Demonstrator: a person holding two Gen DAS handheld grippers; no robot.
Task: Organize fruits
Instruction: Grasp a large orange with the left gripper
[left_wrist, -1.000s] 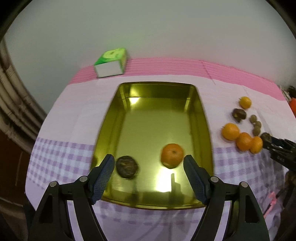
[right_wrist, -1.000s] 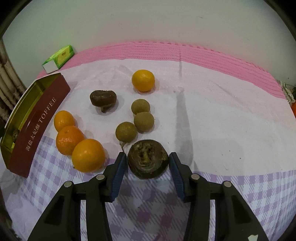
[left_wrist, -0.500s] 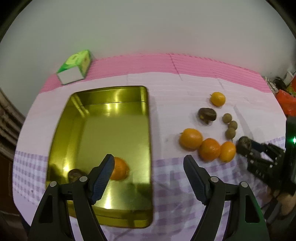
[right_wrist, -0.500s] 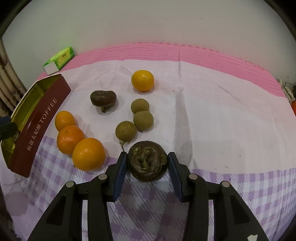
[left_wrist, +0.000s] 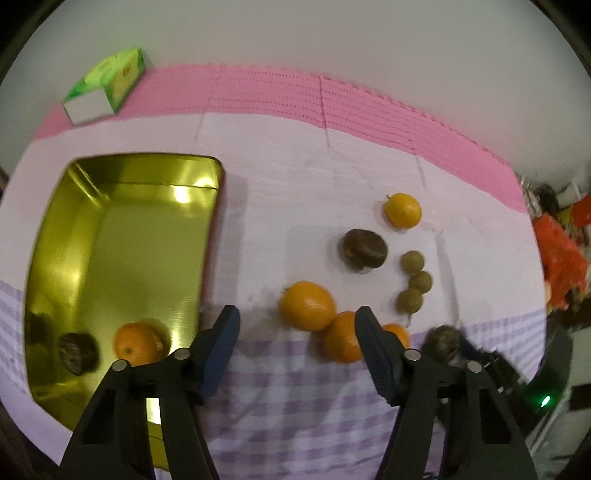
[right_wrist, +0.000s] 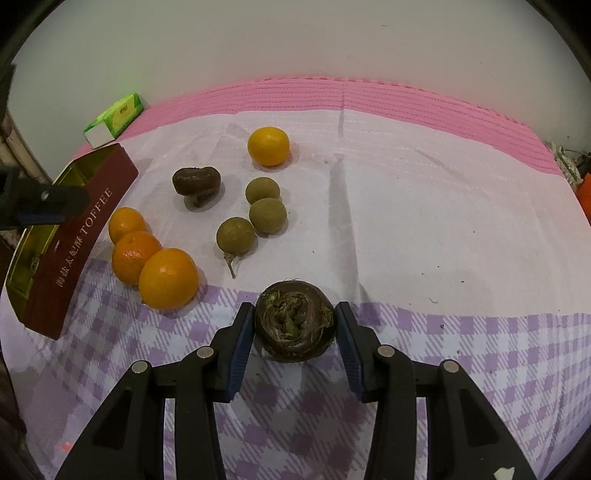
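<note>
The gold toffee tin (left_wrist: 122, 236) is sitting open on the left of the table w/ two things inside at its near end: one orange (left_wrist: 136, 343) and a dark brown wrinkly fruit (left_wrist: 77, 352) beside it. Rest of the tin is bare.

The left gripper (left_wrist: 295, 332) is hovering over the cloth just right of the tin, jaws closing w/ nothing between them. Three oranges (left_wrist: 306, 304) are lying in a row right in front of it, touching each other.

The right gripper (right_wrist: 295, 328) is clamping a dark brown round fruit (right_wrist: 295, 325), pads pressing both sides.

Further back: another brown fruit (right_wrist: 195, 181), three greenish-brown small ones (right_wrist: 267, 214) bunched together, a lone orange (right_wrist: 268, 146). A green box (right_wrist: 114, 120) is lying near the wall.
</note>
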